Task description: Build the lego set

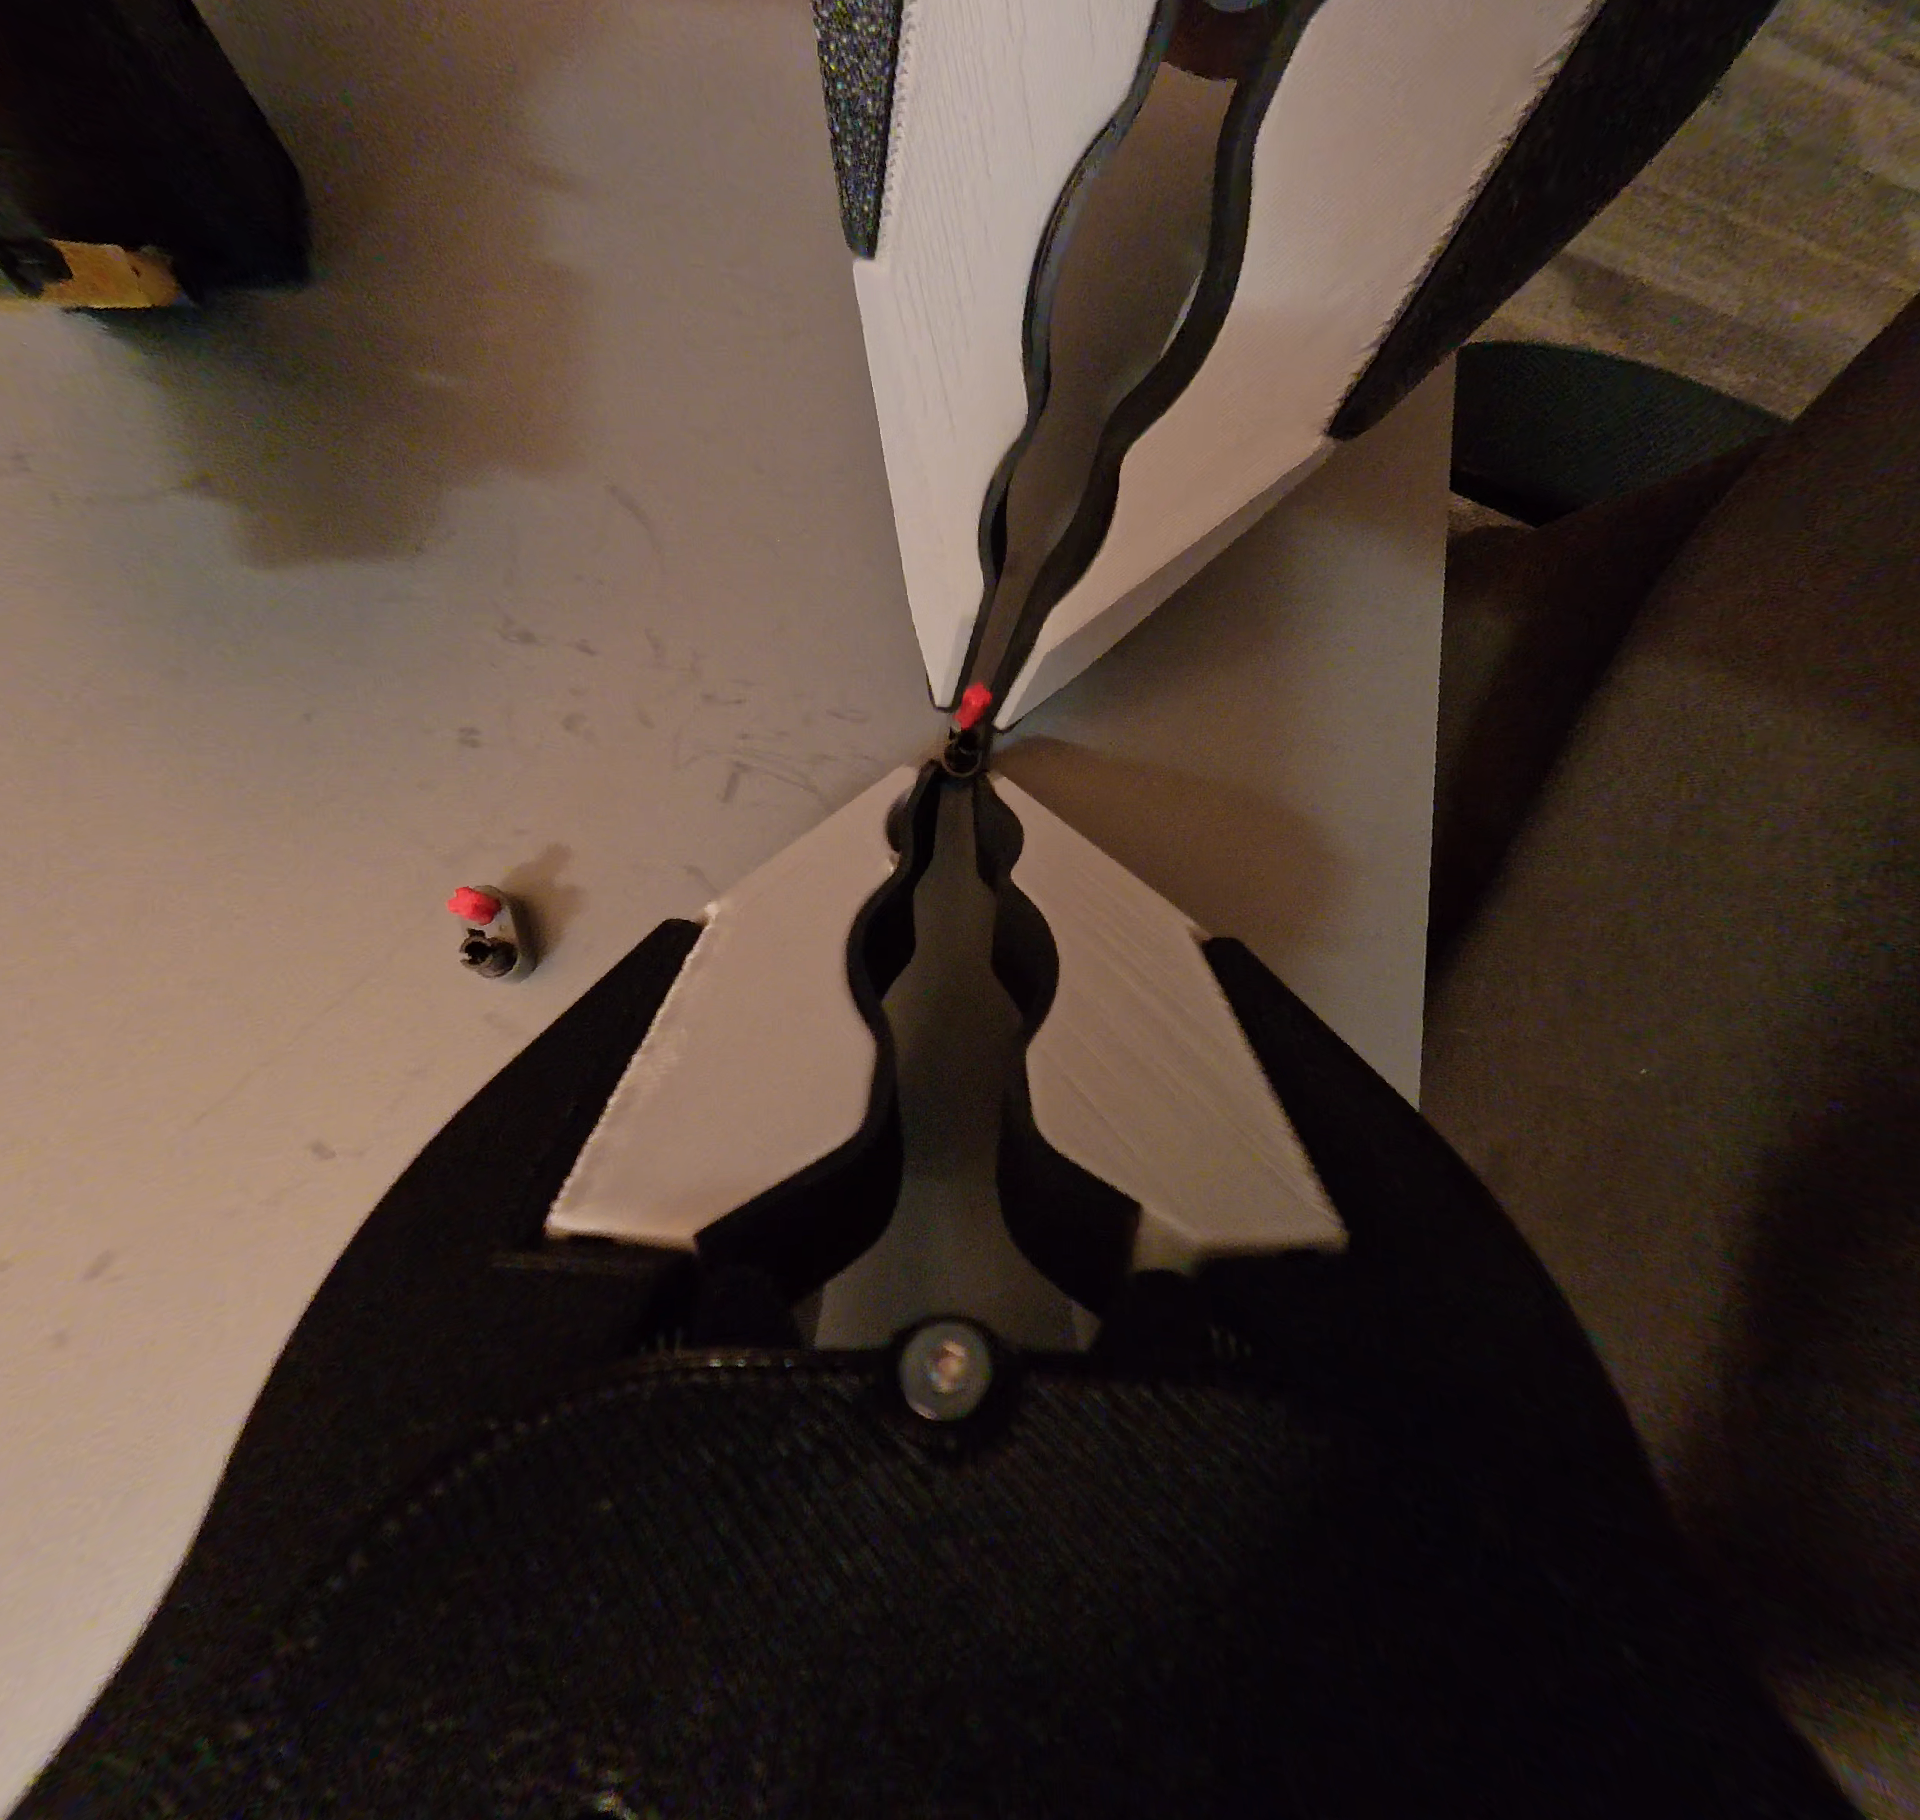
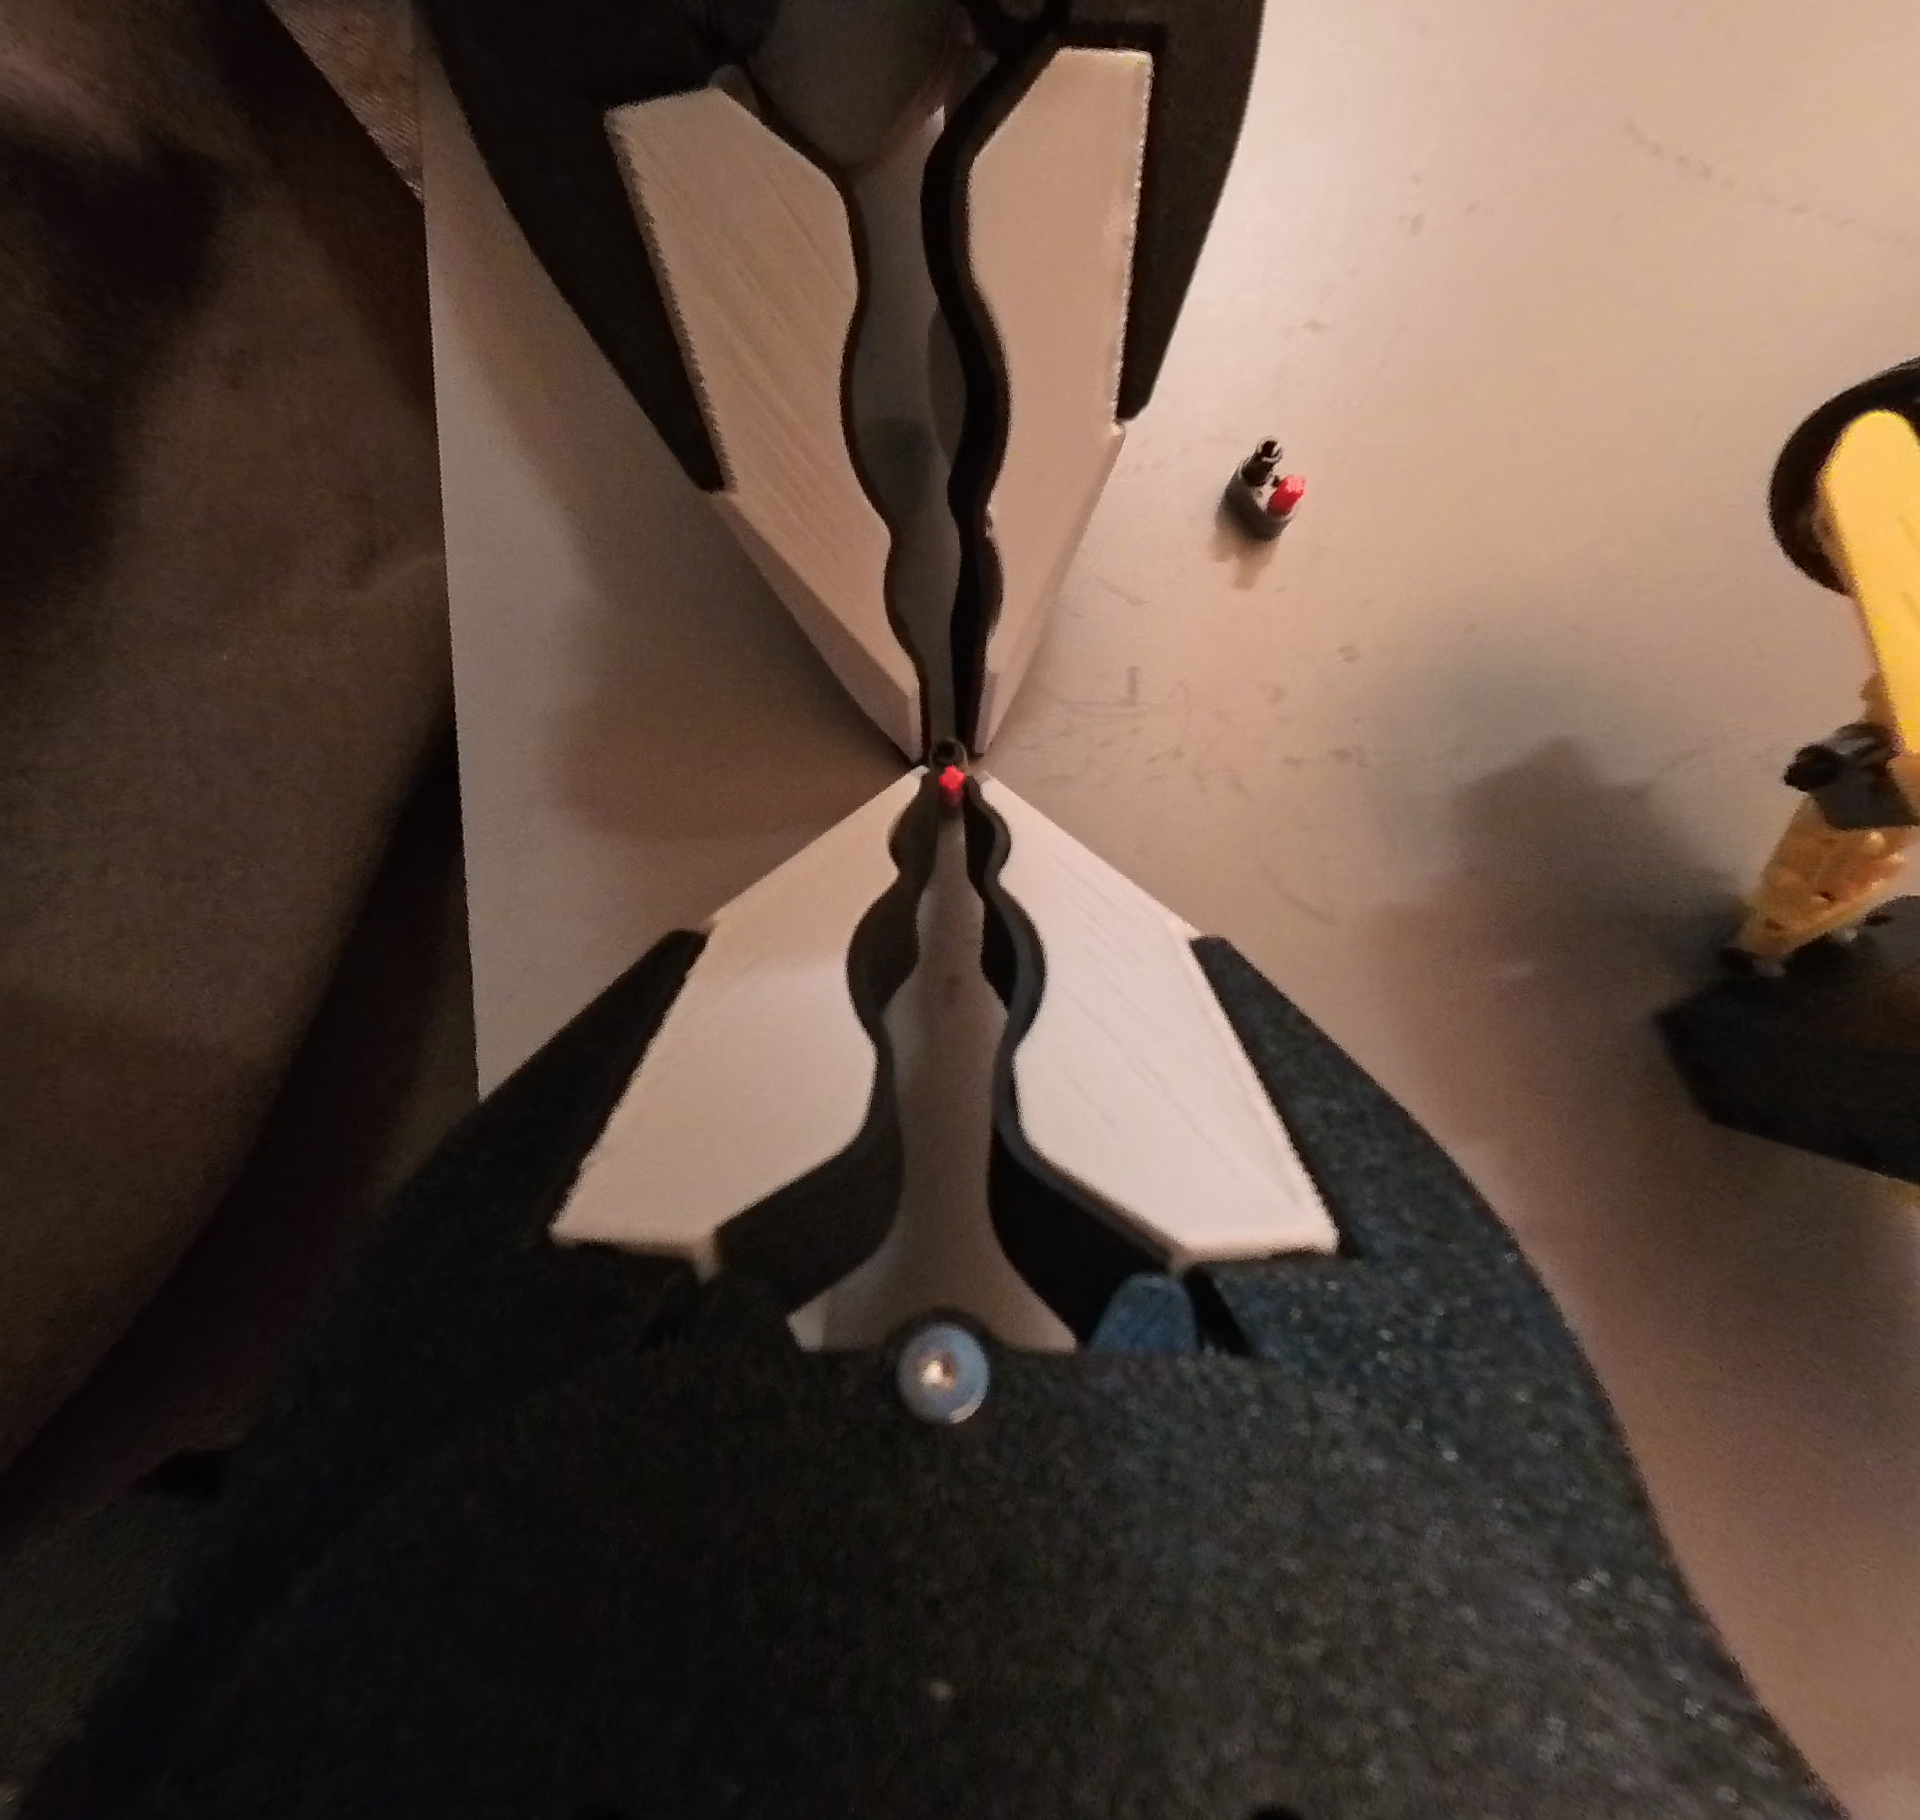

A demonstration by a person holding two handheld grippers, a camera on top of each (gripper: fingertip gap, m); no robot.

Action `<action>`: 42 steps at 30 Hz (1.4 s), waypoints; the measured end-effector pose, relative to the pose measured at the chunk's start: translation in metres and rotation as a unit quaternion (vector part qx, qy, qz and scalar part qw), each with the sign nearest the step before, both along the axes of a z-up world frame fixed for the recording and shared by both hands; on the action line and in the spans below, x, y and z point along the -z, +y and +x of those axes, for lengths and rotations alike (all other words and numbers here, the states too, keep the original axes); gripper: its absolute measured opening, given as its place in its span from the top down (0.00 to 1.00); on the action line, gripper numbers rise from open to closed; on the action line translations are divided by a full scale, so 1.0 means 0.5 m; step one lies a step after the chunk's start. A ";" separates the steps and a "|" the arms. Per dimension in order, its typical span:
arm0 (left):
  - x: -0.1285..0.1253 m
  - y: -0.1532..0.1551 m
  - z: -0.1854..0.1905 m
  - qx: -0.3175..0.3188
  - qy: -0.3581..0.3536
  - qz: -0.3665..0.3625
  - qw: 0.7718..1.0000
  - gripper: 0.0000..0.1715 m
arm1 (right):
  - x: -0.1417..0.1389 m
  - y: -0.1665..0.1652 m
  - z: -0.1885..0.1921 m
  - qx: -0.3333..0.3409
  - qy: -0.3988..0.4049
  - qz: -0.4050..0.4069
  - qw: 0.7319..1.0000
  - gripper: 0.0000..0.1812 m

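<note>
In the left wrist view my left gripper is shut on a small black connector just above the white table. My right gripper comes in from the top, tip to tip with it, and is shut on a small red pin that touches the connector. The right wrist view shows the same: the right gripper pinches the red pin, and the left gripper holds the black connector. A second grey-black connector with a red pin lies loose on the table, also in the right wrist view.
A yellow and black brick-built model stands on a black base at the right; its base shows in the left wrist view. The table edge is close by, with brown fabric beyond it. Only a small space, under 4 cm, lies between the two pairs of fingers.
</note>
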State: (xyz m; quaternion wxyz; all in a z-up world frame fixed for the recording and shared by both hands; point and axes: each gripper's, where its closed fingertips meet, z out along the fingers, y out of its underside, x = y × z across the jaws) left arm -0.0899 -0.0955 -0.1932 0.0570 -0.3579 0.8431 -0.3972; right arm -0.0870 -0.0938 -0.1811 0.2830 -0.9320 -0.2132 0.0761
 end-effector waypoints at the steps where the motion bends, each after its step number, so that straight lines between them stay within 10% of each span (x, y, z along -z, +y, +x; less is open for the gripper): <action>1: 0.000 0.000 0.000 0.000 0.000 0.000 1.000 0.99 | 0.000 0.000 0.000 -0.002 -0.003 0.000 1.000 0.98; 37: 0.001 0.000 0.002 -0.001 0.002 -0.002 1.000 1.00 | 0.009 -0.003 0.003 0.011 0.017 0.052 0.998 0.98; 42: 0.000 0.000 0.002 -0.001 0.009 -0.009 1.000 1.00 | -0.002 -0.002 0.018 0.041 0.008 0.091 0.995 0.82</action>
